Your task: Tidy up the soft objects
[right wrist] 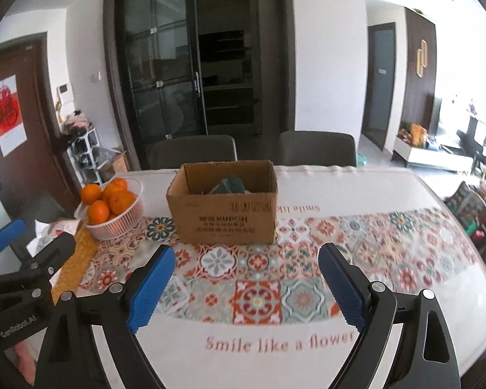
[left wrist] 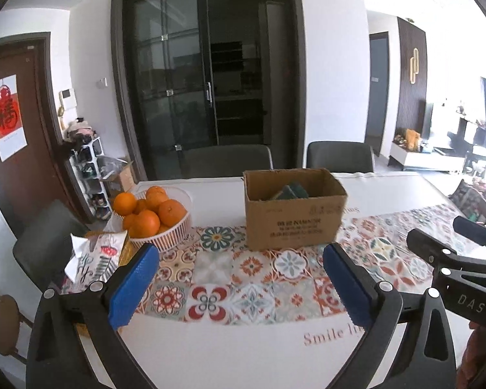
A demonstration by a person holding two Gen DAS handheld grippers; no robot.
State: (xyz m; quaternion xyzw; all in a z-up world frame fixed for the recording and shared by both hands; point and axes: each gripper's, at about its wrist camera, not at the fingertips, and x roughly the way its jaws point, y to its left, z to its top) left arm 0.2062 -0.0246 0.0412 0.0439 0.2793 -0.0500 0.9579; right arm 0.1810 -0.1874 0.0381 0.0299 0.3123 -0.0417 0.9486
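Soft objects: dark green pads, sponge-like, lying inside the cardboard box (left wrist: 295, 214). At least two edges show above the rim in the left wrist view (left wrist: 290, 192); the exact number cannot be told, since the box wall hides the rest. None visible loose on the surface (right wrist: 388, 194).

Box: one, open-topped, standing on the patterned runner (right wrist: 259, 291) toward the far edge of the surface, about mid-way along it.

Left gripper (left wrist: 239, 283): open wide, nothing between the blue pads, held above the near edge. Right gripper (right wrist: 246, 287): likewise open and empty, just beside the left one.

Other counts: one white basket (left wrist: 171, 236) toward the far-left corner, holding about seven oranges (left wrist: 145, 222) that show. One tissue pack (left wrist: 97, 256) near the left edge. Two chairs (left wrist: 340, 157) behind the far edge.

Risks, as judged:
- The box is light and unanchored; a gripper reaching in could catch the near rim and push or tip it.
- The runner may slide or bunch under a dragged gripper, shifting the box.
- The two grippers sit close together; moving at once toward the box, they could knock each other.
- A wide sweep left could clip the basket and spill oranges.
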